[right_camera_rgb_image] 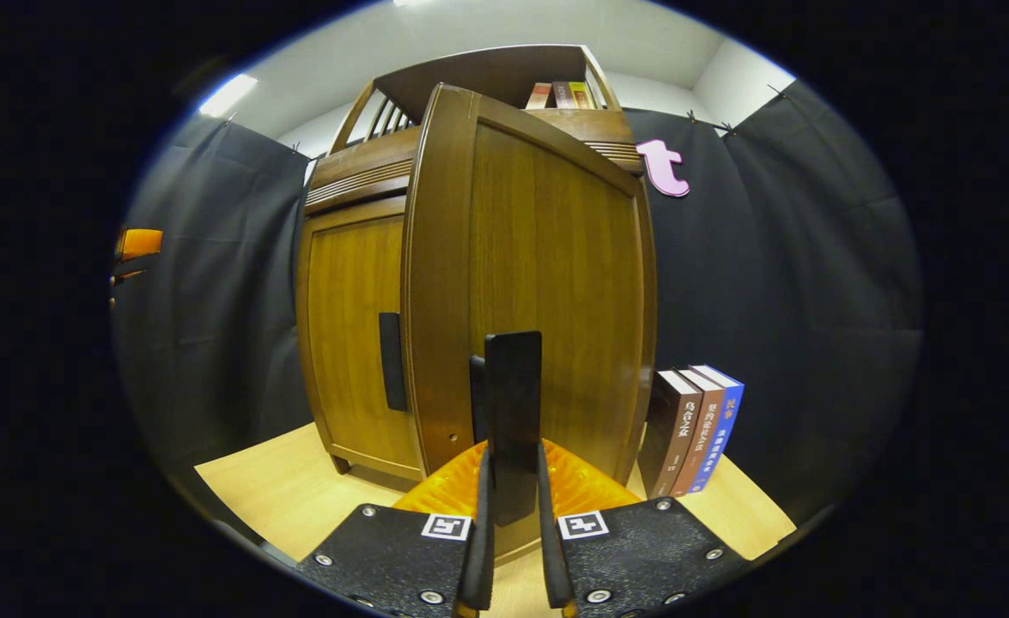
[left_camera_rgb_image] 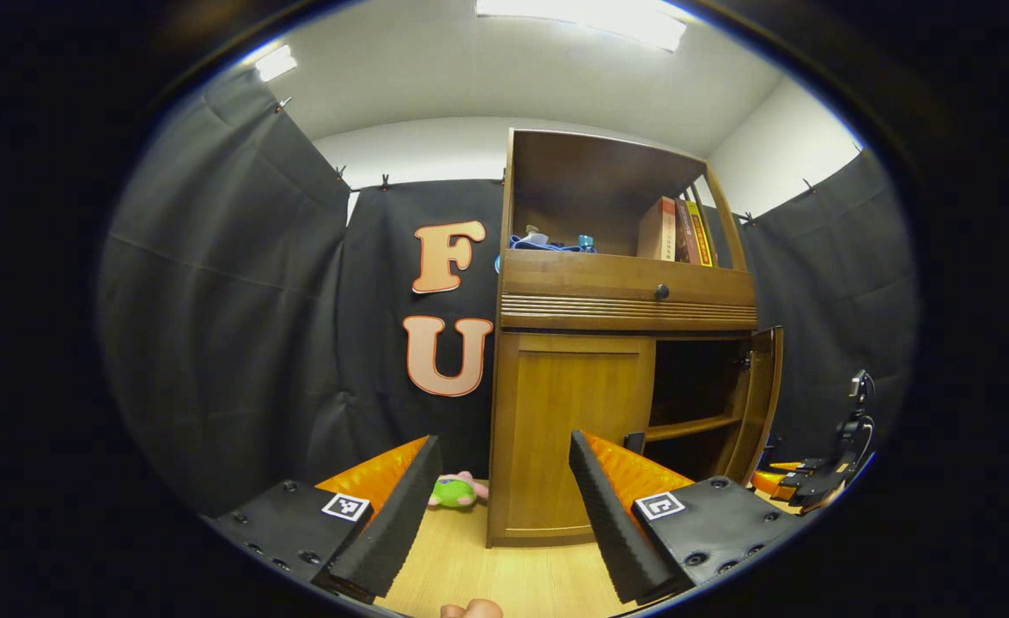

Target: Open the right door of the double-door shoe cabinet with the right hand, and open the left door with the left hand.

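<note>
The wooden shoe cabinet (left_camera_rgb_image: 624,300) stands ahead in the left gripper view. Its left door (left_camera_rgb_image: 568,429) is closed; its right door (left_camera_rgb_image: 762,403) is swung out, baring dark shelves. My left gripper (left_camera_rgb_image: 504,506) is open, low in front of the left door and well short of it. In the right gripper view the right door (right_camera_rgb_image: 547,292) is swung toward the camera, and my right gripper (right_camera_rgb_image: 513,455) is shut on its dark upright handle (right_camera_rgb_image: 513,378). The left door (right_camera_rgb_image: 354,335) with its handle (right_camera_rgb_image: 391,360) sits behind, closed.
A green plush toy (left_camera_rgb_image: 455,491) lies on the floor left of the cabinet. Three books (right_camera_rgb_image: 697,429) stand on the floor right of the open door. More books (left_camera_rgb_image: 676,230) fill the upper shelf above a drawer knob (left_camera_rgb_image: 661,292). Black cloth walls enclose the booth.
</note>
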A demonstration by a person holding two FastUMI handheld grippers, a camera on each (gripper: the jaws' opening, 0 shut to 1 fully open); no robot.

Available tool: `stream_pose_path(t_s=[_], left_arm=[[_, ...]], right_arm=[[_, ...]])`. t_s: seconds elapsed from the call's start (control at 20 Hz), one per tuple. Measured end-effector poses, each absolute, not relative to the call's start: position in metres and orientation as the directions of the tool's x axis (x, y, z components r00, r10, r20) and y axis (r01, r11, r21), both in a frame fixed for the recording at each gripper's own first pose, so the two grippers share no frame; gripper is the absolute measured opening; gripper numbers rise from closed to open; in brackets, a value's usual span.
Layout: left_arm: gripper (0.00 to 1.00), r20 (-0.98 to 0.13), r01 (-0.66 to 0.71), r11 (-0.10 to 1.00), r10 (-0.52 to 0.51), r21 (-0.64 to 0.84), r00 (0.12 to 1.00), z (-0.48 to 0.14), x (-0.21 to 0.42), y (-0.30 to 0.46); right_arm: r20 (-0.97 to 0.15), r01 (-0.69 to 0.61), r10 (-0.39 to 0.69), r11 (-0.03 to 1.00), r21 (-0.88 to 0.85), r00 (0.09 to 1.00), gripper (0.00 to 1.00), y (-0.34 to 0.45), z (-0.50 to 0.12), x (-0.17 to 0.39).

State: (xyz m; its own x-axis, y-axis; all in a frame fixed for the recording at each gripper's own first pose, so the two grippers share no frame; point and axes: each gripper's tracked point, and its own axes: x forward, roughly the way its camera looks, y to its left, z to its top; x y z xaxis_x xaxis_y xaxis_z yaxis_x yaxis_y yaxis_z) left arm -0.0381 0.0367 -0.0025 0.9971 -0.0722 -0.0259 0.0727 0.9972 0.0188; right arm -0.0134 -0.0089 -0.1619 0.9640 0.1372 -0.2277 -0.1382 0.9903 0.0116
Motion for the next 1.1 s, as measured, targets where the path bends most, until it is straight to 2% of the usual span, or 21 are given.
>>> stream_pose_path(t_s=[0.05, 0.1, 0.15, 0.2, 0.25, 0.3, 0.5, 0.65, 0.7, 0.75, 0.8, 0.85, 0.9, 0.95, 1.1], left_arm=[[0.96, -0.027, 0.080, 0.997, -0.080, 0.017, 0.996, -0.002, -0.039, 0.035], [0.96, -0.027, 0.085, 0.996, -0.084, 0.016, 0.996, -0.003, -0.039, 0.035], [0.96, -0.028, 0.088, 0.996, -0.088, 0.016, 0.996, -0.004, -0.038, 0.034], [0.96, -0.027, 0.093, 0.996, -0.092, 0.013, 0.995, -0.004, -0.044, 0.027], [0.95, -0.028, 0.098, 0.995, -0.098, 0.011, 0.995, -0.005, -0.042, 0.030], [0.97, -0.028, 0.102, 0.995, -0.102, 0.009, 0.994, -0.008, -0.041, 0.032], [0.96, -0.024, 0.116, 0.993, -0.116, 0.019, 0.993, -0.012, -0.042, 0.033], [0.97, -0.030, 0.137, 0.990, -0.136, 0.017, 0.990, -0.014, -0.045, 0.031], [0.95, -0.029, 0.142, 0.990, -0.141, 0.016, 0.990, -0.014, -0.045, 0.029], [0.95, -0.027, 0.144, 0.989, -0.144, 0.019, 0.989, -0.013, -0.045, 0.027], [0.95, -0.024, 0.148, 0.989, -0.147, 0.023, 0.989, -0.013, -0.044, 0.026], [0.95, -0.021, 0.152, 0.988, -0.151, 0.029, 0.988, -0.012, -0.044, 0.025], [0.95, -0.019, 0.158, 0.987, -0.158, 0.035, 0.987, -0.012, -0.044, 0.024], [0.95, -0.016, 0.166, 0.985, -0.165, 0.041, 0.986, -0.011, -0.044, 0.023], [0.97, -0.015, 0.174, 0.983, -0.174, 0.054, 0.985, -0.013, -0.041, 0.017]], right_arm=[[-0.229, -0.126, 0.125, 0.992, 0.009, 0.965, 0.12, -0.015, -0.160, -0.018], [-0.231, -0.111, 0.109, 0.994, 0.005, 0.967, 0.20, -0.022, -0.160, -0.020], [-0.234, -0.096, 0.093, 0.995, 0.001, 0.968, 0.18, -0.029, -0.159, -0.024], [-0.236, -0.077, 0.073, 0.997, -0.008, 0.969, 0.27, -0.036, -0.158, -0.027], [-0.236, -0.056, 0.049, 0.998, -0.024, 0.970, 0.05, -0.044, -0.157, -0.031], [-0.237, -0.036, 0.024, 0.998, -0.048, 0.971, 0.14, -0.054, -0.156, -0.033], [-0.236, 0.018, -0.041, 0.995, -0.098, 0.971, 0.08, -0.082, -0.152, -0.043], [-0.238, 0.030, -0.048, 0.996, -0.079, 0.970, 0.04, -0.097, -0.149, -0.046], [-0.237, 0.030, -0.047, 0.997, -0.076, 0.970, 0.14, -0.102, -0.149, -0.045], [-0.236, 0.026, -0.043, 0.997, -0.076, 0.971, 0.03, -0.106, -0.149, -0.046], [-0.237, 0.023, -0.039, 0.997, -0.071, 0.971, 0.13, -0.111, -0.149, -0.046], [-0.240, 0.023, -0.038, 0.997, -0.068, 0.970, 0.02, -0.116, -0.148, -0.047], [-0.242, 0.027, -0.041, 0.998, -0.064, 0.969, 0.12, -0.123, -0.148, -0.048], [-0.243, 0.030, -0.043, 0.998, -0.058, 0.969, 0.01, -0.130, -0.147, -0.047], [-0.240, 0.024, -0.027, 1.000, -0.014, 0.970, 0.01, -0.148, -0.146, -0.046]])
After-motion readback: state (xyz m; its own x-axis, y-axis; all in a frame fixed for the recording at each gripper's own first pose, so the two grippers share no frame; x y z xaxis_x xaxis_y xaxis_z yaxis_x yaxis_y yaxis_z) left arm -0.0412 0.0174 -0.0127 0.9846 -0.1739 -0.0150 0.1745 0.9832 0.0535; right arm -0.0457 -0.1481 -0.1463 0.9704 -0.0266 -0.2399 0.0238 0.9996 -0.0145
